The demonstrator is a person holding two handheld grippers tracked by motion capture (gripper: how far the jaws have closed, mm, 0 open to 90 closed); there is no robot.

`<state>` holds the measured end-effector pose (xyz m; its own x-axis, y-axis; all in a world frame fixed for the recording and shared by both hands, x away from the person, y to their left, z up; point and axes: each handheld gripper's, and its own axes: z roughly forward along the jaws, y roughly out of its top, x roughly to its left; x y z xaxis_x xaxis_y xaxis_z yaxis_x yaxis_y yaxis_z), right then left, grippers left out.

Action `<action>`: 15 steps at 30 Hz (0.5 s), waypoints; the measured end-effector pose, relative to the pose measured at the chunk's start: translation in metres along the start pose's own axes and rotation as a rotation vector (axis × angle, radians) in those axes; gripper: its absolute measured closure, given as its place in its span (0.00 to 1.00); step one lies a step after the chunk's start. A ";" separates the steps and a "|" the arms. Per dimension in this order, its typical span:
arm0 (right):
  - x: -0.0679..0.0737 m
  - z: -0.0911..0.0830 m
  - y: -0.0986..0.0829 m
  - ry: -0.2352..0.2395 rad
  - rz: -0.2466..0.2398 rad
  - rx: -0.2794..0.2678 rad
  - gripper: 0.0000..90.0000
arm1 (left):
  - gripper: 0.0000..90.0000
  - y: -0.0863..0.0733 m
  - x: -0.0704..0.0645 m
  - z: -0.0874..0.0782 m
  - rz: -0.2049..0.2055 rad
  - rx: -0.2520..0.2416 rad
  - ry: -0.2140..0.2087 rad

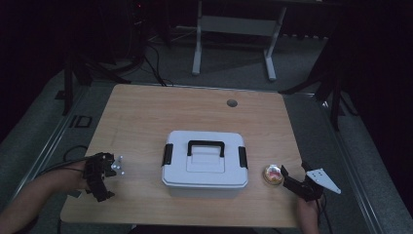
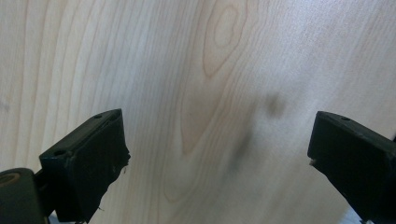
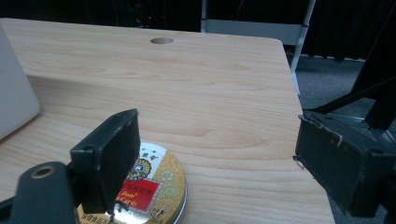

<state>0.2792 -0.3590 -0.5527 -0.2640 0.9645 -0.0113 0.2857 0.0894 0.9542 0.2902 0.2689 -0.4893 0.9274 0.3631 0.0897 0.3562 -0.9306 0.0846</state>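
Note:
A white lidded box (image 1: pixel 204 163) with a black handle and black side latches stands mid-table, toward the front; its corner (image 3: pixel 14 88) shows in the right gripper view. Right of it lies a small round gold tin (image 1: pixel 273 174) with a red label (image 3: pixel 156 184). My right gripper (image 1: pixel 293 169) (image 3: pixel 219 126) is open just right of the tin, low over the table, its left jaw over the tin's edge and nothing held. My left gripper (image 1: pixel 108 178) (image 2: pixel 217 123) is open over bare wood (image 2: pixel 210 70) near the front left corner, well left of the box.
The wooden table (image 1: pixel 185 112) has a round cable hole (image 1: pixel 232 103) (image 3: pixel 161 40) at the back. Its right edge runs close beside my right gripper. Behind the table stand a white desk frame (image 1: pixel 234 29) and dark stands; cables lie on the grey floor.

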 end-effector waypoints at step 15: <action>0.000 0.001 0.000 0.004 -0.006 0.006 0.15 | 0.09 0.005 0.009 -0.032 -0.018 0.026 -0.084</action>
<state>0.2797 -0.3585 -0.5526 -0.2692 0.9630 -0.0154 0.2897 0.0962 0.9523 0.2970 0.2687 -0.4564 0.9268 0.3754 0.0048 0.3745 -0.9253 0.0591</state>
